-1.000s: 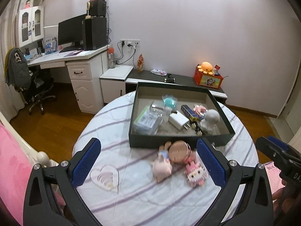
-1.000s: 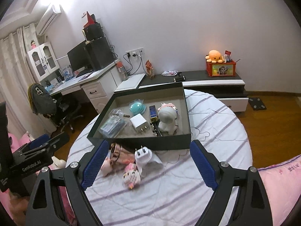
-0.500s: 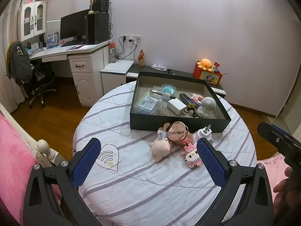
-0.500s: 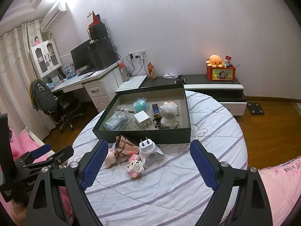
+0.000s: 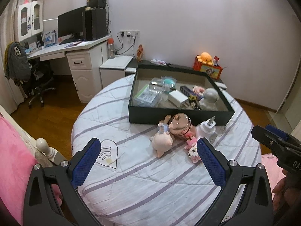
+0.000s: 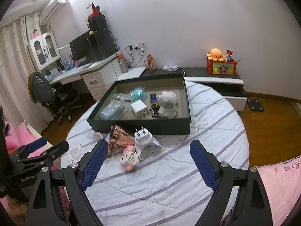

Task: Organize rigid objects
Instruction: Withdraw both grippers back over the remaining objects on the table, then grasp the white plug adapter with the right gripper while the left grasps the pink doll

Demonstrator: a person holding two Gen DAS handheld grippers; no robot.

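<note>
A dark box [image 5: 180, 115] [image 6: 139, 126] sits on the round quilted table and holds a white charger [image 6: 138, 108], a white figure [image 6: 167, 105], a teal dome [image 6: 137, 94] and plastic packs. In front of the box lie a pink plush pig [image 5: 163, 141], a rose-gold jar [image 5: 179, 125] [image 6: 115, 135], a white plug adapter [image 5: 207, 127] [image 6: 144, 138] and a pink block toy [image 5: 193, 150] [image 6: 129, 158]. My left gripper [image 5: 148, 163] is open and empty, near the table's front. My right gripper [image 6: 148, 163] is open and empty, just behind the block toy.
The table's edge [image 5: 75, 131] drops to a wood floor. A pink bed [image 5: 13, 160] lies at the left and a pink quilt [image 6: 278, 188] at the right. A white desk with a monitor [image 5: 71, 26], an office chair [image 5: 33, 79] and a low cabinet [image 6: 212, 79] stand beyond.
Both grippers have drawn back and up from the box, so more of the table shows. Both stay open and empty. The objects have not moved.
</note>
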